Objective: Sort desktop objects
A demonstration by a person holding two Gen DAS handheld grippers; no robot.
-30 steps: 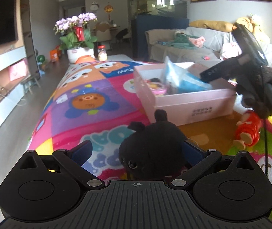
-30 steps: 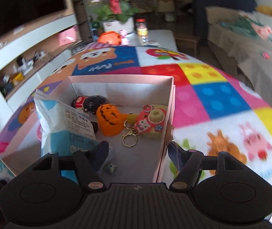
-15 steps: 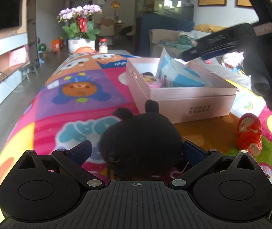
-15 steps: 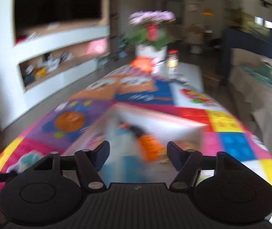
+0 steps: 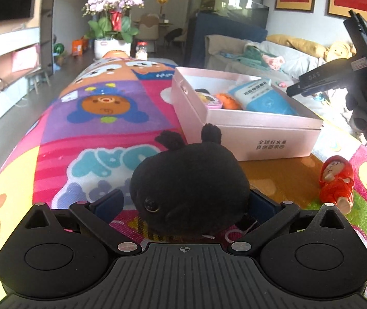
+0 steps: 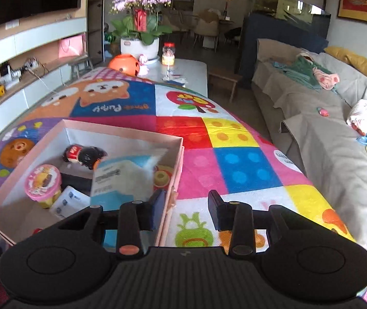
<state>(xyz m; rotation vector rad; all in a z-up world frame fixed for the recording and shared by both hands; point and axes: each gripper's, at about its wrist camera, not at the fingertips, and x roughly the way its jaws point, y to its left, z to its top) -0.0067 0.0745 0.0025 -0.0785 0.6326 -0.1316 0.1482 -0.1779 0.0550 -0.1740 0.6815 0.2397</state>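
Plush fur is hiding most of my left tool [image 5: 184,202]: the round black soft toy [image 5: 191,185] is sitting between its blue pads, which are pressing its sides, so I am gripping it just above the patterned fleece cloth [image 5: 98,118] on the table. Its underside is cut off by the tool body. My right tool [image 6: 186,209] is showing closed to its narrowest with nothing between the pads, hanging over the edge of the pink cardboard box [image 6: 180,154]. A second ago its pads were spread wider beside the blue packet [image 6: 121,180], which is now lying flatter in the box. A glossy red figurine [image 5: 336,182] is lying near the box.
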